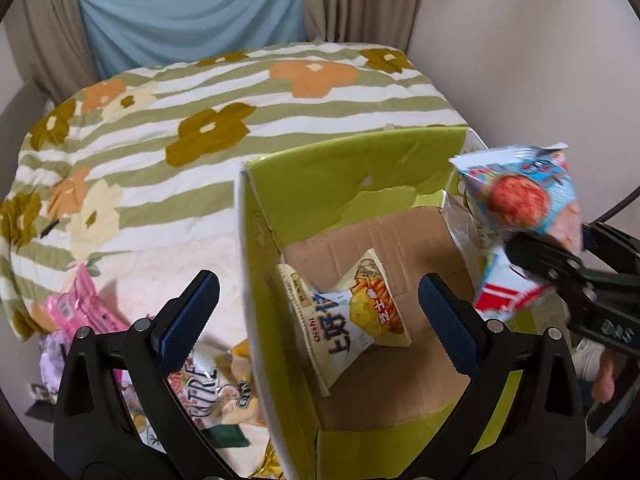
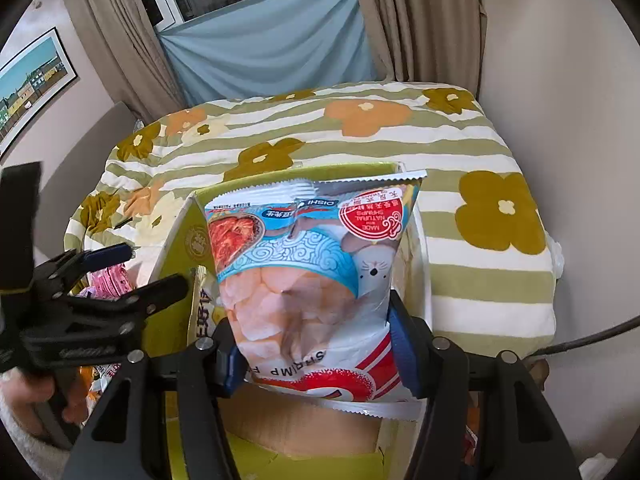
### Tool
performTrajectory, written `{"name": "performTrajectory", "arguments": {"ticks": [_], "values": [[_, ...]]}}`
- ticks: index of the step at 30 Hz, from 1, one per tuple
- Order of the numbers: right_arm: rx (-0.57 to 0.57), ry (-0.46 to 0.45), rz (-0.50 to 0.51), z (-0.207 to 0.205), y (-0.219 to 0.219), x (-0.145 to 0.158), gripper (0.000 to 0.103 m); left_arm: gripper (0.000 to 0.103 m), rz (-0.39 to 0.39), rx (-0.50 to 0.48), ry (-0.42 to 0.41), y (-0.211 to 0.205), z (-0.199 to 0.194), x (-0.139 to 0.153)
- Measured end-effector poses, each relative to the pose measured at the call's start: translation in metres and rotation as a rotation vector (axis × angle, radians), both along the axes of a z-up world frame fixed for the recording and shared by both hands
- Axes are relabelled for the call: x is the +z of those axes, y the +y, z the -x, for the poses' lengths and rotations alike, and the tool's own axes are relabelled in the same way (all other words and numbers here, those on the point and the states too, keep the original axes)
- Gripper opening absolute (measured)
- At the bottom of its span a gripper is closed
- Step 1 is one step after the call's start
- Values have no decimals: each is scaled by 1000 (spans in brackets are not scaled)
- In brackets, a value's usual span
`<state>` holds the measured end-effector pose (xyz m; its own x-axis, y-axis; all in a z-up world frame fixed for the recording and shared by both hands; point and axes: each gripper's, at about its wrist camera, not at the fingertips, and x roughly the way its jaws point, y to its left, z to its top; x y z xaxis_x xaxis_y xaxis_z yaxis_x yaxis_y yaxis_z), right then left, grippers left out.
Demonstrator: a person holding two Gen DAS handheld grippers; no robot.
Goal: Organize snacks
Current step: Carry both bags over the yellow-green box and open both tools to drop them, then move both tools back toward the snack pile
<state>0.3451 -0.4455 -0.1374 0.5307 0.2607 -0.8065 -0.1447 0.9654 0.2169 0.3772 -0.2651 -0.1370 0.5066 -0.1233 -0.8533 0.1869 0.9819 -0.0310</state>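
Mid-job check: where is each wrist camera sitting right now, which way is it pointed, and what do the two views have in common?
Left wrist: behind the open left gripper, angled down into the green box at the potato-stick bag lying on its bottom; own fingers show, and the right gripper enters from the right.
Right wrist: behind the right gripper, shut on the shrimp-chip bag held over the box; the left gripper and a hand show at left.
Shared: box, shrimp-chip bag, floral bedspread, curtains.
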Motion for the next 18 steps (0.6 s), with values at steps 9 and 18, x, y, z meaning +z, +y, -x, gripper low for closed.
{"name": "performTrajectory", "arguments": {"ticks": [9,18], "values": [[75,40,31,-40,14,-20,56,99,6,41,-1,14,-3,3],[57,-29,7,-32,10,-19,100,99,13,56,19,20,-2,-6]]}}
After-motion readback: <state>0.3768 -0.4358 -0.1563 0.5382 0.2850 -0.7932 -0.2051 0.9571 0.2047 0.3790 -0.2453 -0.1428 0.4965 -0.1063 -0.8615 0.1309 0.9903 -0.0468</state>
